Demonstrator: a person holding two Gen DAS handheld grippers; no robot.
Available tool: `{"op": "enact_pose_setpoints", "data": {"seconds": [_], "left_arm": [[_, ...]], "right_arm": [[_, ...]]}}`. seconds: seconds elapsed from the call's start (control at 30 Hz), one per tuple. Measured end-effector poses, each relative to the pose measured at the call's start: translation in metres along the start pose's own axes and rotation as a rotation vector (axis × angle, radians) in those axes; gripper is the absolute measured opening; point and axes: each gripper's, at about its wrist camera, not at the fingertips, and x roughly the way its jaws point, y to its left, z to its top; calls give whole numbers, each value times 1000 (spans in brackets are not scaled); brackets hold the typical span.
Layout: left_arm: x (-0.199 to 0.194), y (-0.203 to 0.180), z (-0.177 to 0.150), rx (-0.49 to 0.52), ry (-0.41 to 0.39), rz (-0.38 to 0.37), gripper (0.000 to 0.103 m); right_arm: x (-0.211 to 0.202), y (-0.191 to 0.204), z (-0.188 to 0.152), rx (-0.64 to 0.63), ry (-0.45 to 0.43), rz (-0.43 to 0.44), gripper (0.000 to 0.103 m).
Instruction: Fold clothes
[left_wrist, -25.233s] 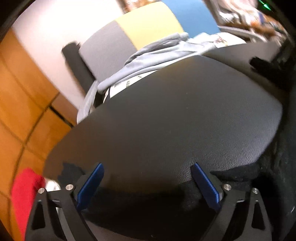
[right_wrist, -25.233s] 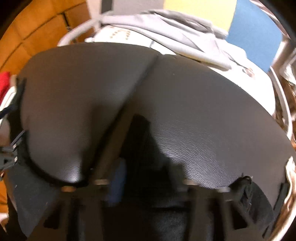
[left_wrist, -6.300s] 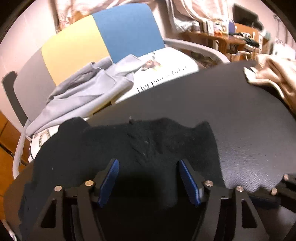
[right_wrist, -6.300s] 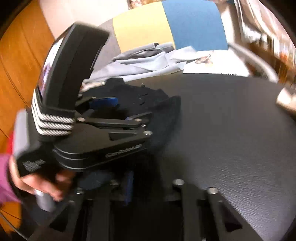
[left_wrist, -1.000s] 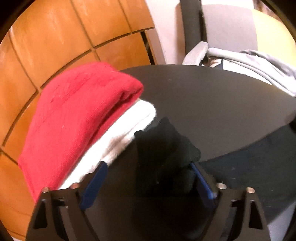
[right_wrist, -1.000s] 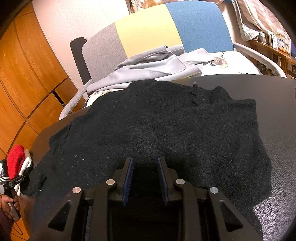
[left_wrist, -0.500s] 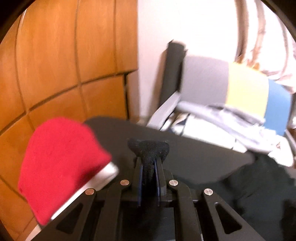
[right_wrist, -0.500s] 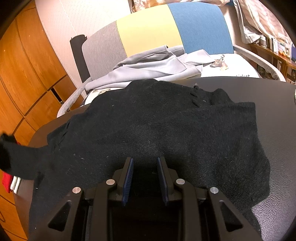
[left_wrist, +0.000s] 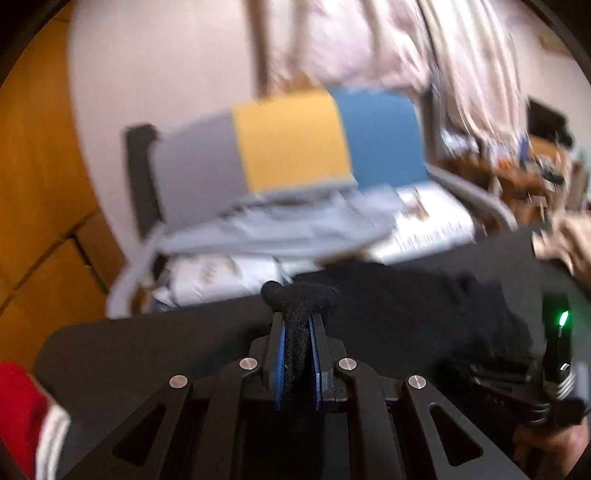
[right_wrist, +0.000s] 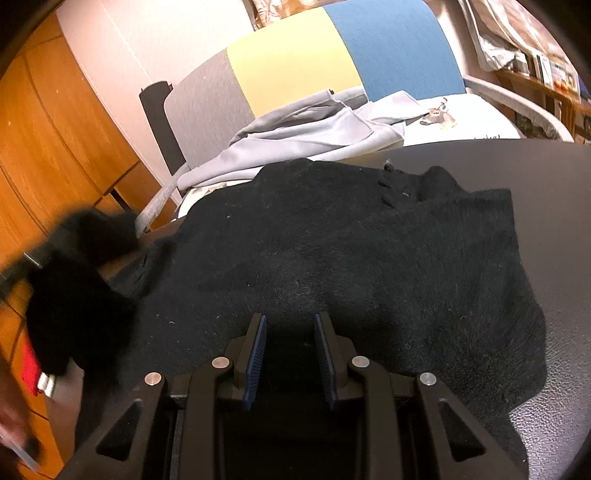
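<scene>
Wood-panelled cabinets (right_wrist: 48, 147) and a pale wall stand behind a dark round table (right_wrist: 546, 173), with a chair (right_wrist: 332, 62) backed in grey, yellow and blue panels at its far edge. A grey garment (right_wrist: 306, 136) lies heaped on the chair seat, partly over a white printed cloth (right_wrist: 461, 125) whose lettering is too blurred to read in the left wrist view.

A black sweater (right_wrist: 351, 251) is spread over most of the table's near and middle surface, its collar towards the far edge. Its sleeve (left_wrist: 300, 332) at the table's left side is raised off the surface and pinched between the blue pads of the left gripper (left_wrist: 297, 325), a tuft of fabric bulging above the tips. In the right wrist view that lifted sleeve is a smeared black mass at the left edge, and the tool carrying it is mostly hidden behind it.

The right gripper (right_wrist: 290, 325) hangs over the sweater's near hem with its fingers a little apart; whether the pads touch the cloth cannot be told. A red folded cloth (left_wrist: 18, 410) over a white one sits at the table's left edge, cut off by the frame.
</scene>
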Motion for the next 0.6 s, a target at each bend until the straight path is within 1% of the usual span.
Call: {"op": "enact_pose_setpoints", "data": {"seconds": [0.07,0.1,0.13,0.2,0.23,0.27,0.3,0.37,0.4,0.47,0.5,0.53,0.6], "left_arm": [[22,-26,-12,23,64,-17,13],[33,-40,-18,34,95,-26,16],[44,-53,-24,45,127,-35,17],[51,-65,-33,83,151,-51,31],[54,-71,-38,102,162,-60,35],[43,-70,-42,107,138,-76,49],[32,-68,-47,112,112,-93,67],[15,-44,-59,44,50,-70,82],[6,-31,-66,9,18,-58,86],[-11,-6,-78,-61,-44,-34,89],[-19,6,-85,-96,-76,-22,89],[-15,28,-95,-169,-48,14,89],[-4,60,-110,-302,10,52,89]], "right_arm": [[0,-2,0,12,-2,11,26],[0,-2,0,15,-2,14,26],[0,-3,0,18,-3,17,26],[-1,-4,0,23,-3,23,26],[-1,-4,0,26,-4,26,26],[-1,-5,0,29,-4,30,26],[-1,-6,0,32,-4,33,26],[-1,-6,0,36,-4,36,26],[-1,-6,0,36,-3,36,26],[0,-4,1,31,4,28,26],[0,-3,2,29,12,23,27],[-1,-1,4,27,23,16,28],[-6,4,7,39,52,0,28]]}}
